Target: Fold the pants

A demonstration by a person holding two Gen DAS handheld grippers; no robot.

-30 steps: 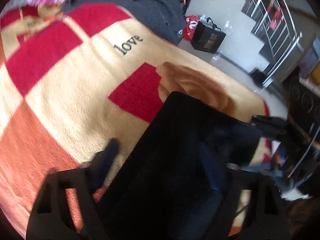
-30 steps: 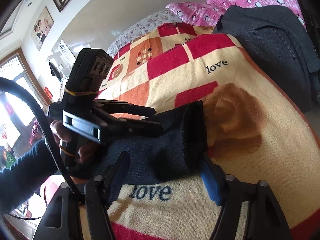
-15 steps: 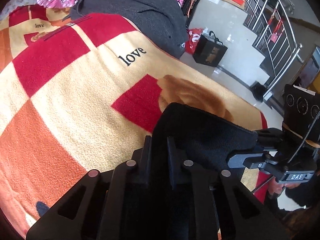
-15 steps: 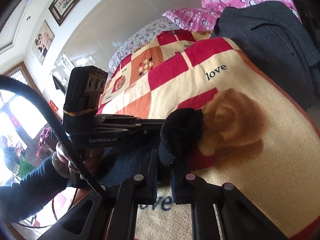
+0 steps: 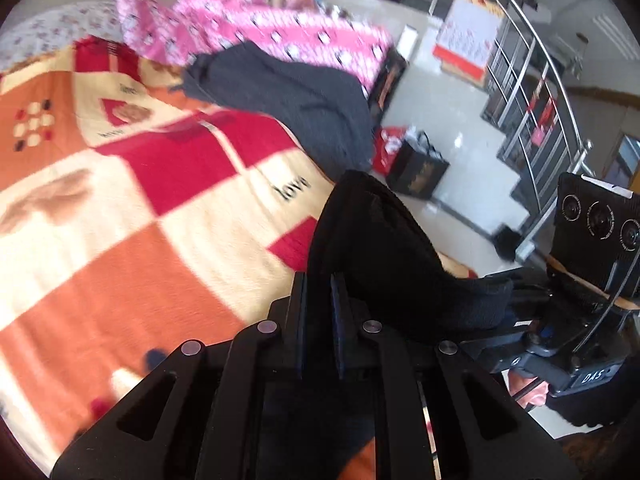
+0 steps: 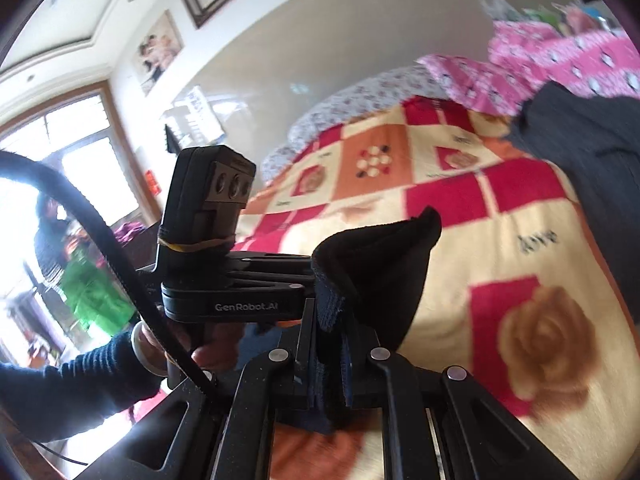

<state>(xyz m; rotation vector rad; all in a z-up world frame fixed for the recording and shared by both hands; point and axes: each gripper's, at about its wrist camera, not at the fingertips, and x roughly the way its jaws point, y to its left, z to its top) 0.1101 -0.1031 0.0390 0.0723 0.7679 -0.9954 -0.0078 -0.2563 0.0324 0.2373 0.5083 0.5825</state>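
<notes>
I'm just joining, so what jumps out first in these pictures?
Dark pants bunched up in the middle, pinched by both the left gripper and right gripper. Underneath spreads a loud red, orange and cream blanket, with a pink quilt at its far end.

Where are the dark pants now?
In both wrist views the dark pants hang lifted over the blanket, pinched between the left gripper and the right gripper.
</notes>
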